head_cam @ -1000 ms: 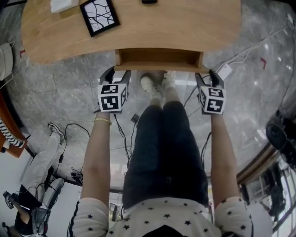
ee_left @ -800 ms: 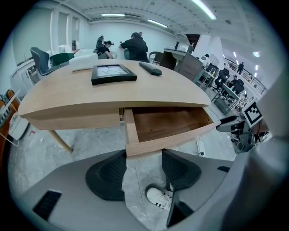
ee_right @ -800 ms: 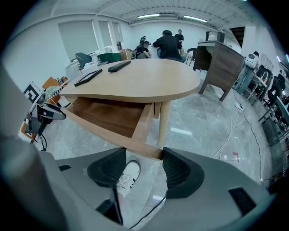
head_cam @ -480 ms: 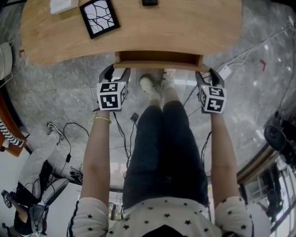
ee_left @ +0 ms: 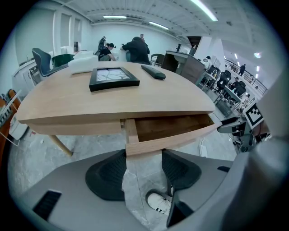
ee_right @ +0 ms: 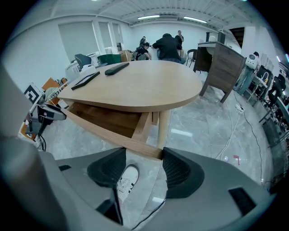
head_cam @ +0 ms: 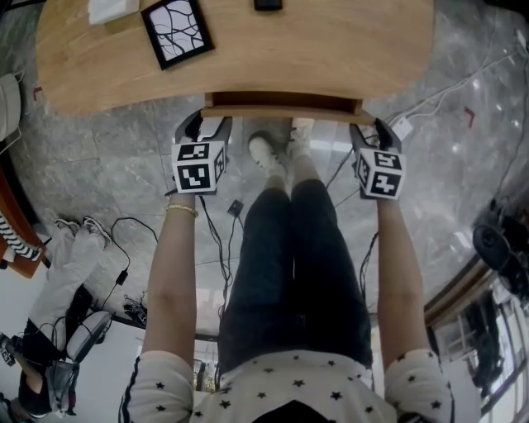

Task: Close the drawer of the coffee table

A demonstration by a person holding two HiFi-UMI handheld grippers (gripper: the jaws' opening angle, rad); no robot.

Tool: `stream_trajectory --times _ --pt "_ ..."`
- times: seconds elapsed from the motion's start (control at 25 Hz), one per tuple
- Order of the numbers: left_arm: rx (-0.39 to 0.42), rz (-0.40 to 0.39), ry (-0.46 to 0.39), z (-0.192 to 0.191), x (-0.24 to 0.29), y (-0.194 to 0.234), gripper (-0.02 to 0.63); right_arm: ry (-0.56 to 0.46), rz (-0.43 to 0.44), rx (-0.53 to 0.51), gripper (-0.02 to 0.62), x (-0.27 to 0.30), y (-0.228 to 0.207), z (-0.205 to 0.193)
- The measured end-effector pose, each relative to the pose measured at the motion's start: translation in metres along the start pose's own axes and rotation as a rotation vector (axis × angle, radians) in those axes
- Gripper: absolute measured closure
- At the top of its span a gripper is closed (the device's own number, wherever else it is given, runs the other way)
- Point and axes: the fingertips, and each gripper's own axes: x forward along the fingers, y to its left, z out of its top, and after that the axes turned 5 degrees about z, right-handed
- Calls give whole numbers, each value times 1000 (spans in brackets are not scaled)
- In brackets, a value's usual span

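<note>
The wooden coffee table (head_cam: 331,49) spans the top of the head view. Its drawer (head_cam: 281,109) sticks out a short way from under the near edge. My left gripper (head_cam: 204,128) is open at the left end of the drawer front (ee_left: 171,139), whose corner sits at the gap between the jaw tips. At the right end of the drawer front (ee_right: 108,133), my right gripper (head_cam: 370,134) is also open, and that corner sits between its pads (ee_right: 180,173). The drawer's inside (ee_left: 169,126) looks empty.
A black picture frame (head_cam: 173,31), a white box (head_cam: 114,8) and a dark remote (head_cam: 267,4) lie on the tabletop. My white shoes (head_cam: 269,153) stand under the drawer. Cables (head_cam: 216,240) and a power strip (head_cam: 402,125) lie on the marble floor. People sit far behind the table.
Both grippers have moved forward toward the table, and the drawer has slid further in; less of its inside shows.
</note>
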Motion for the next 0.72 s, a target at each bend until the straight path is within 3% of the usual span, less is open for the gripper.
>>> stream_trajectory --times 0.72 --pt "-21 24 -24 22 8 4 350 -33 -2 -4 328 8 -9 24"
